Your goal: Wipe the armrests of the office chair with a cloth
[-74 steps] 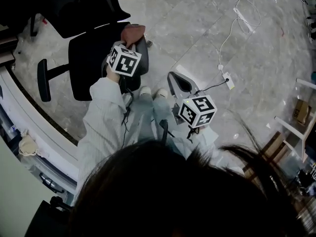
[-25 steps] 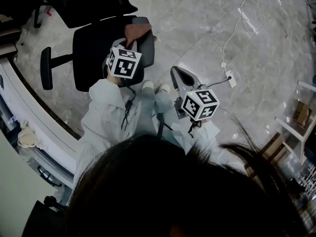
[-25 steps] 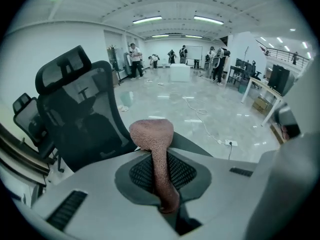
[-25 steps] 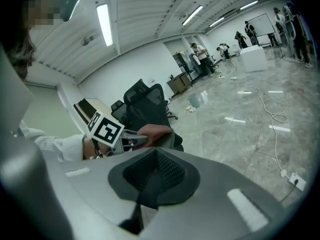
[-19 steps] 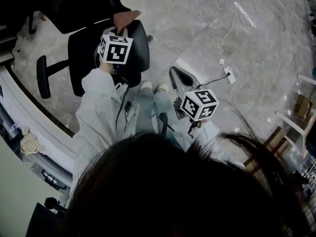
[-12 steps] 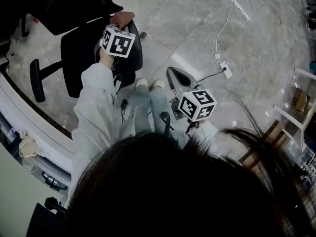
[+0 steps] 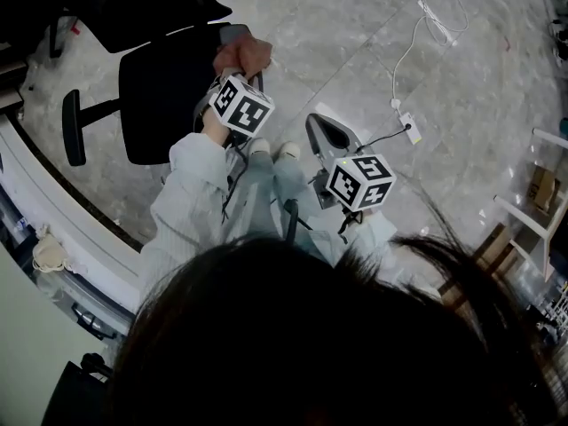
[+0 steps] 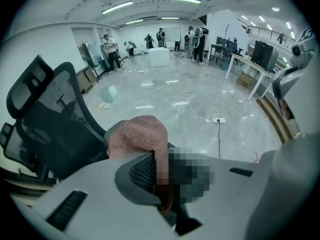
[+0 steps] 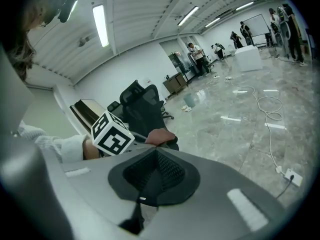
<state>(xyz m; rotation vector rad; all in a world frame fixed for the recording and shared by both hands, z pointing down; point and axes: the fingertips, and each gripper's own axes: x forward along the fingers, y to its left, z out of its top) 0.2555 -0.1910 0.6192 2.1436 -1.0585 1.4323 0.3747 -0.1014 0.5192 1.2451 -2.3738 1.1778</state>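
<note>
In the head view a black office chair stands at the upper left. Its left armrest is bare. A pink cloth lies over the right armrest, which is mostly hidden beneath it. My left gripper is shut on the cloth and holds it on that armrest. In the left gripper view the cloth bunches just past the left gripper, with the chair's mesh back to the left. My right gripper hangs shut and empty above the floor, to the right of the chair. The right gripper looks toward the cloth and chair.
My shoes are on the grey marble floor beside the chair. A power strip with a white cable lies to the right. A white curved desk edge runs along the left, and a shelf stands at the far right.
The left gripper slid the cloth away from me along the right armrest, then drew it back toward me. The right gripper has stayed where it was.
</note>
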